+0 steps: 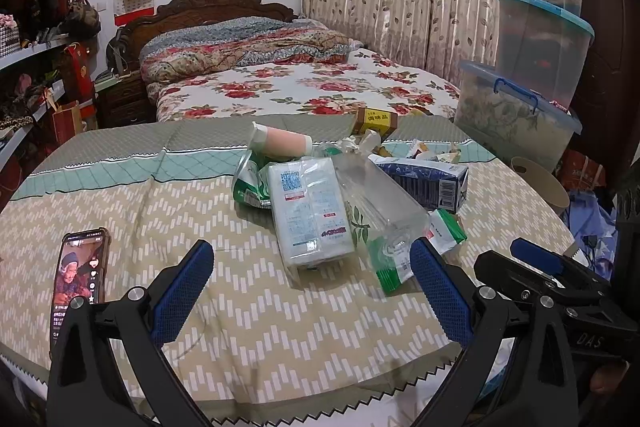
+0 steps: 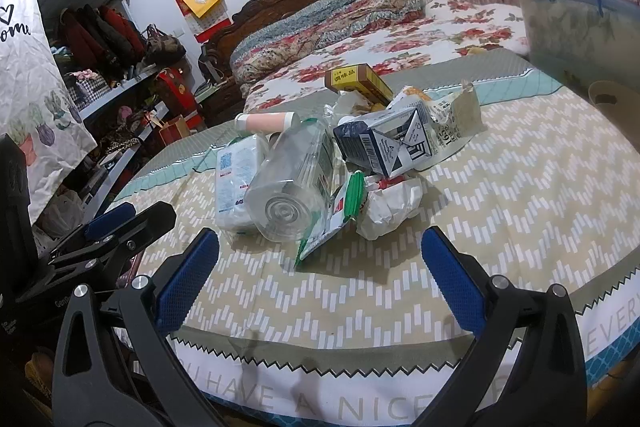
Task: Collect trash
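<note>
A heap of trash lies mid-table on the patterned cloth. In it are a white wet-wipe pack, a clear plastic bottle on its side, a dark blue carton, green-and-white wrappers, crumpled white paper, a pink tube and a yellow box. My left gripper stands open just short of the wipe pack. My right gripper stands open in front of the bottle and holds nothing.
A phone with a lit screen lies at the table's near left. A tan bin stands off the right edge, below stacked clear storage boxes. Behind are a floral bed and cluttered shelves. A white tote bag hangs left.
</note>
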`<action>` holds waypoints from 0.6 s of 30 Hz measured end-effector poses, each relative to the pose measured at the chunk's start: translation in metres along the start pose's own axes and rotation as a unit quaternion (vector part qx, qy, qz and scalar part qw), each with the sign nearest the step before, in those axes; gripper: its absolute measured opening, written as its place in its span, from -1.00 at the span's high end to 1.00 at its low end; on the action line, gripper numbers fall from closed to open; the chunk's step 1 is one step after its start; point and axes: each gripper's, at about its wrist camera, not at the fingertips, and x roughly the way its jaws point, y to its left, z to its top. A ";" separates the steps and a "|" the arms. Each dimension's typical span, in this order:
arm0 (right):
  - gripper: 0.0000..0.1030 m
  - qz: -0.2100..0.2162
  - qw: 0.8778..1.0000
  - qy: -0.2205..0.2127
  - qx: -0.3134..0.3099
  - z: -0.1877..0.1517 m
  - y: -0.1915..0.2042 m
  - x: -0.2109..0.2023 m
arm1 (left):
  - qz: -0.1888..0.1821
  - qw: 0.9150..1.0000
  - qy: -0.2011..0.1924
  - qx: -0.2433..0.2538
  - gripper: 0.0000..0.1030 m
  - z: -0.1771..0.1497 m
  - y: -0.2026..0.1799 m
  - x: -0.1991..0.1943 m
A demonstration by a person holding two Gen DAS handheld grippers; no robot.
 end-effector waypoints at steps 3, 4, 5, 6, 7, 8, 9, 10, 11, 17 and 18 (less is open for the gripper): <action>-0.94 0.000 1.000 0.000 0.000 0.000 0.000 0.000 | 0.000 1.000 0.000 0.000 -0.83 0.000 0.000 0.000; -0.94 0.000 1.000 0.000 0.000 0.000 -0.001 0.000 | 0.000 1.000 0.000 0.000 -0.83 0.000 0.000 0.000; -0.94 0.000 1.000 0.000 0.000 0.000 0.000 0.000 | 0.000 1.000 0.000 0.000 -0.83 0.000 0.000 0.000; -0.94 0.000 1.000 0.000 0.000 0.000 0.000 0.000 | 0.000 1.000 0.000 0.000 -0.83 0.000 0.000 0.000; -0.94 0.000 1.000 0.000 0.000 0.000 0.000 0.000 | 0.000 1.000 0.000 0.000 -0.83 0.000 0.000 0.000; -0.94 0.000 1.000 0.001 0.001 0.000 0.000 0.000 | 0.000 1.000 0.000 0.000 -0.83 0.000 0.000 0.000; -0.94 0.000 1.000 0.001 0.000 0.000 0.000 0.000 | 0.000 1.000 0.001 0.000 -0.83 -0.001 0.000 0.000; -0.94 0.000 1.000 0.001 0.000 0.000 0.000 0.000 | -0.001 1.000 0.001 0.000 -0.83 -0.001 -0.001 0.001; -0.94 0.000 1.000 0.001 0.001 0.000 0.000 0.000 | -0.002 1.000 0.001 0.000 -0.83 -0.002 -0.001 0.001; -0.94 0.000 1.000 0.001 0.000 0.000 0.000 0.000 | -0.003 1.000 0.004 0.001 -0.83 -0.005 -0.001 0.003; -0.94 0.000 1.000 0.000 0.000 0.000 0.000 0.000 | -0.003 1.000 0.004 0.001 -0.83 -0.005 -0.001 0.003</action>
